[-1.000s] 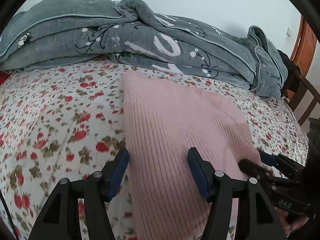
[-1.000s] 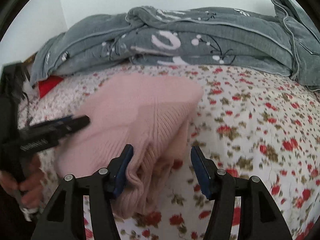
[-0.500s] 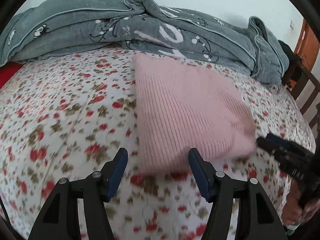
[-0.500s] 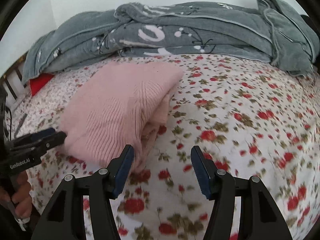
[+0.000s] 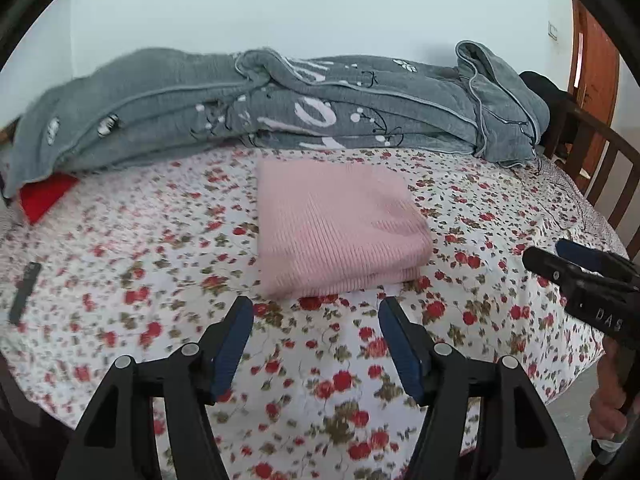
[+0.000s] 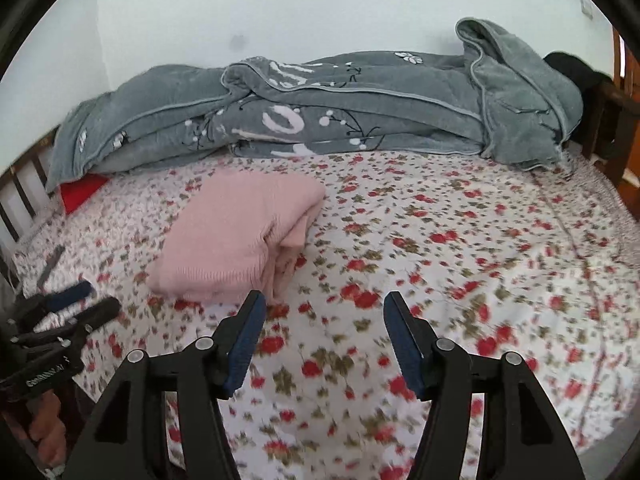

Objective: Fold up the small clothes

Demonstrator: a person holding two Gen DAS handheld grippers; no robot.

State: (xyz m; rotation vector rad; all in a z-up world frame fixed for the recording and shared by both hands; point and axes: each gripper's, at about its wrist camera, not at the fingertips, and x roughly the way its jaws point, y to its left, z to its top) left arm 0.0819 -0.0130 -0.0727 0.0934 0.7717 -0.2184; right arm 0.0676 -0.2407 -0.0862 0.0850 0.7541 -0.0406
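While both tools gape empty, the folded pink sweater lies beyond.

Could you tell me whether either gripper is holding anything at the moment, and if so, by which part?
Nothing is held. The left gripper and right gripper both stand open over the bedsheet, clear of the folded pink sweater.

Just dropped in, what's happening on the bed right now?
A person holds tongs in each hand over a floral bedsheet. The pink sweater lies folded on the sheet, near the grey blanket. Both the left tongs and right tongs are open with nothing between them, clear of the sweater; the right ones have just been opening.
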